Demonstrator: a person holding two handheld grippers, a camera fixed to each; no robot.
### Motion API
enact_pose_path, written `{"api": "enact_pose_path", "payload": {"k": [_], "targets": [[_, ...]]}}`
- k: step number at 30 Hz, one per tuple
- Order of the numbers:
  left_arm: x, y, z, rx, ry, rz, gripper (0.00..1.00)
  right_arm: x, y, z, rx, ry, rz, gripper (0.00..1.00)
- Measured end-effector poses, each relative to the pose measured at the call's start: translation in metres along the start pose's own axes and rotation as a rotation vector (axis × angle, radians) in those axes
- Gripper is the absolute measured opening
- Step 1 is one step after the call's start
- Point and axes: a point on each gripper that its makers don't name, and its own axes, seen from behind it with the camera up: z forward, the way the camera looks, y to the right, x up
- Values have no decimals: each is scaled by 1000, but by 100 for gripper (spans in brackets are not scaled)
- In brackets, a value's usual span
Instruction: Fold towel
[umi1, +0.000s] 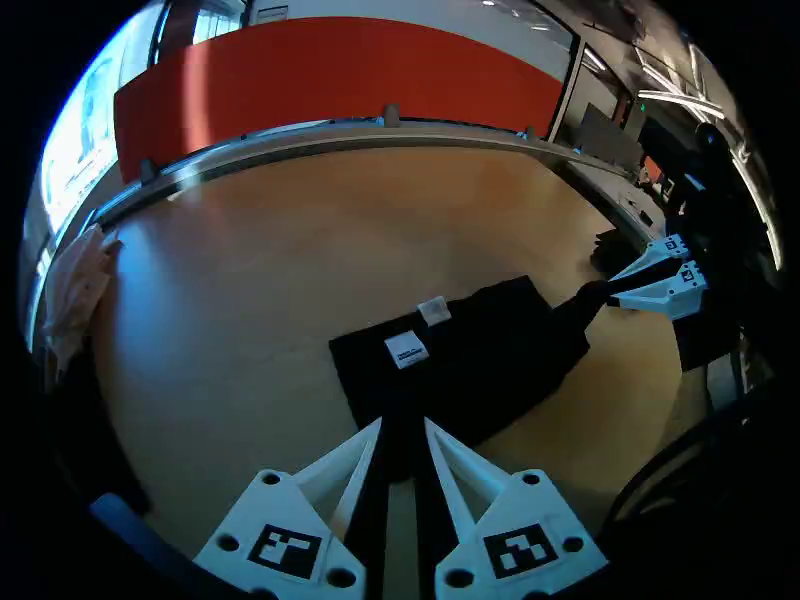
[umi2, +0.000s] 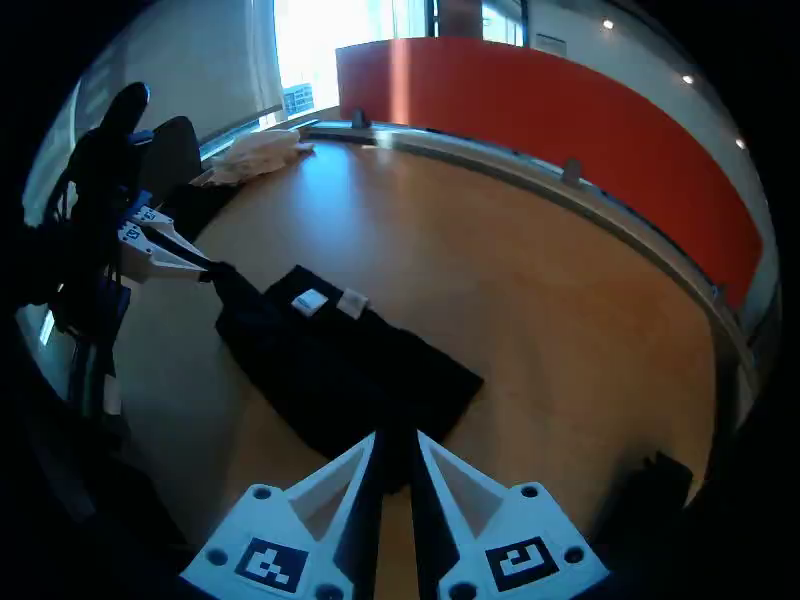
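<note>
A black towel (umi1: 470, 350) lies partly folded on the wooden table (umi1: 300, 250), with two white tags (umi1: 406, 350) on top. My left gripper (umi1: 403, 425) is shut on the towel's near corner, with dark cloth running between its white fingers. In the left gripper view my right gripper (umi1: 608, 290) pinches the corner at the right, lifted a little off the table. In the right gripper view the towel (umi2: 340, 370) spreads ahead, and the right gripper (umi2: 397, 436) is shut on its near edge. The left gripper (umi2: 205, 270) holds the far-left corner there.
An orange-red partition (umi1: 340, 80) stands along the table's far edge (umi1: 400, 135). A pale cloth pile (umi1: 75, 285) rests at the table's left end, also seen as a pale heap (umi2: 255, 150) by the window. A dark chair (umi2: 170, 150) and a small dark object (umi1: 610, 245) sit nearby.
</note>
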Motion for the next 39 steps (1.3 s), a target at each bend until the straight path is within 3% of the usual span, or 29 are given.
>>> {"api": "enact_pose_path", "payload": {"k": [18,31,39], "targets": [[2,-17,40,19,-22,1,14,-3,21,33,-36,-30,50,15],[0,-34,71,82,-28,-19,15,-10,32,62,-86,-57,78,16],[1,-40,80,116,-30,-17,22,-9,39,72,-118,-65,100,22]]}}
